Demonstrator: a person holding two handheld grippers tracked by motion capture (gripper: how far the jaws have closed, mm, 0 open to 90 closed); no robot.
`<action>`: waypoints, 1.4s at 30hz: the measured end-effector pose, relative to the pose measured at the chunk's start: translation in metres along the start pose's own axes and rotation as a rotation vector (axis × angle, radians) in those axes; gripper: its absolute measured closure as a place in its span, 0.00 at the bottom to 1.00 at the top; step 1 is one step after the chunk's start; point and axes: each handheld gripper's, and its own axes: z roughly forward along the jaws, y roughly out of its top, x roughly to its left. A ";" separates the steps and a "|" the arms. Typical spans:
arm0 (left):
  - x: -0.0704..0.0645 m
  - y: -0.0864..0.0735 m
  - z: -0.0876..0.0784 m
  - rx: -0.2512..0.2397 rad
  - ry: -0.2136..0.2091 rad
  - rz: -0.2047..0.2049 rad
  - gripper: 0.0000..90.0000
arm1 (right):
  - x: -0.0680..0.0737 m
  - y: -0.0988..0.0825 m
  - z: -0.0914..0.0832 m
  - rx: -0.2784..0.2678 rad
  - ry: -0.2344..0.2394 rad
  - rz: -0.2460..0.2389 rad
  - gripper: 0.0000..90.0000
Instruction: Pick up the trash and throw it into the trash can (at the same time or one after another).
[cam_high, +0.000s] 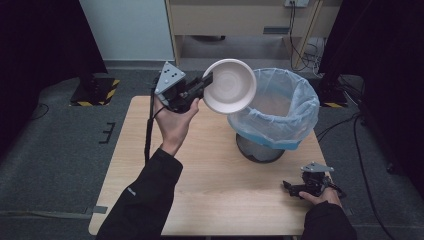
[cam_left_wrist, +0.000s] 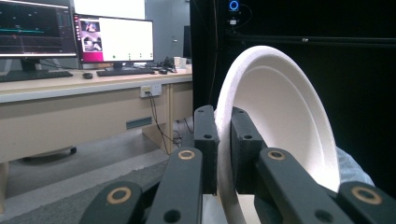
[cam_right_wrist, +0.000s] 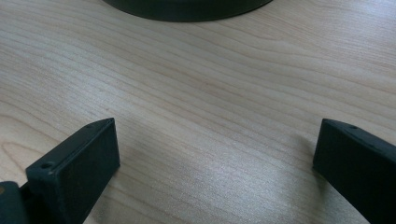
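The white bowl (cam_high: 229, 85) hides part of the bin's (cam_high: 280, 107) rim — its base (cam_right_wrist: 187, 9) is cropped in the right gripper view.

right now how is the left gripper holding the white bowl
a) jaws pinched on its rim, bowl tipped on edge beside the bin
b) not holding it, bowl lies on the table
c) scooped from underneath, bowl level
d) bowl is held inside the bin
a: the left gripper has its jaws shut on the rim of the white bowl, which is tipped on edge beside the lined bin.

You were working in a lab or office room set up for recording. Black curtains (cam_high: 40, 35) hung at both sides, a long desk (cam_left_wrist: 70, 86) carried monitors (cam_left_wrist: 114, 39) and a keyboard (cam_left_wrist: 123, 71), cables (cam_high: 360, 145) ran over grey carpet (cam_high: 60, 150), and hazard tape (cam_high: 107, 92) marked the stand bases.
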 end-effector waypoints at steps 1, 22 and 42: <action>-0.002 0.001 0.005 0.001 -0.004 -0.001 0.92 | 0.000 0.000 0.000 0.000 0.000 0.000 0.01; -0.034 -0.003 0.081 0.000 0.008 0.051 0.92 | 0.000 0.000 0.000 -0.001 0.000 -0.002 0.01; -0.037 -0.027 0.115 0.011 -0.082 0.027 0.57 | 0.000 0.000 0.000 -0.001 0.000 -0.003 0.01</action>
